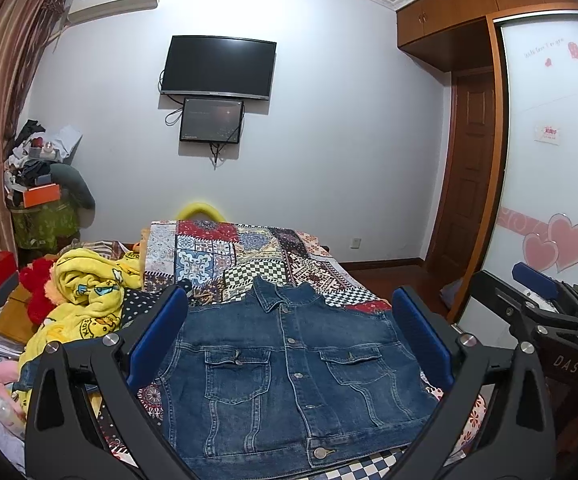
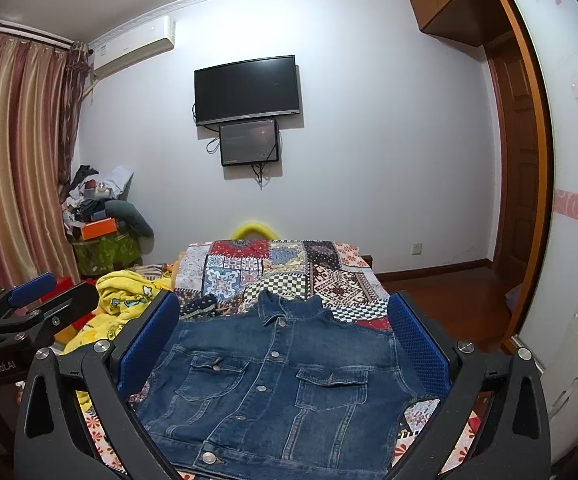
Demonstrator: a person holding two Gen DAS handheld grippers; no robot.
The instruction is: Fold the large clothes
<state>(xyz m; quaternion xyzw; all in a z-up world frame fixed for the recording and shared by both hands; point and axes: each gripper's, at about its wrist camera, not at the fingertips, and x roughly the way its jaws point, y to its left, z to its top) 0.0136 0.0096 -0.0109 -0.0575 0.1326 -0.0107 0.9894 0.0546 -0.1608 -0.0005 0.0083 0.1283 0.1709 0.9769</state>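
Note:
A dark blue denim jacket (image 1: 289, 376) lies flat and buttoned, front up, collar away from me, on the patchwork bedspread (image 1: 225, 256); its sleeves do not show. It also shows in the right wrist view (image 2: 277, 388). My left gripper (image 1: 289, 332) is open and empty, held above the jacket with a blue-padded finger on each side. My right gripper (image 2: 285, 336) is open and empty in the same way. The right gripper also shows at the right edge of the left wrist view (image 1: 541, 300), and the left gripper at the left edge of the right wrist view (image 2: 37, 304).
A crumpled yellow cartoon blanket (image 1: 85, 292) and red plush lie on the bed's left side. Boxes and a clothes pile (image 1: 37, 184) stand in the left corner by the curtain. A TV (image 1: 219, 68) hangs on the far wall. A wardrobe with sliding door (image 1: 553, 160) stands right.

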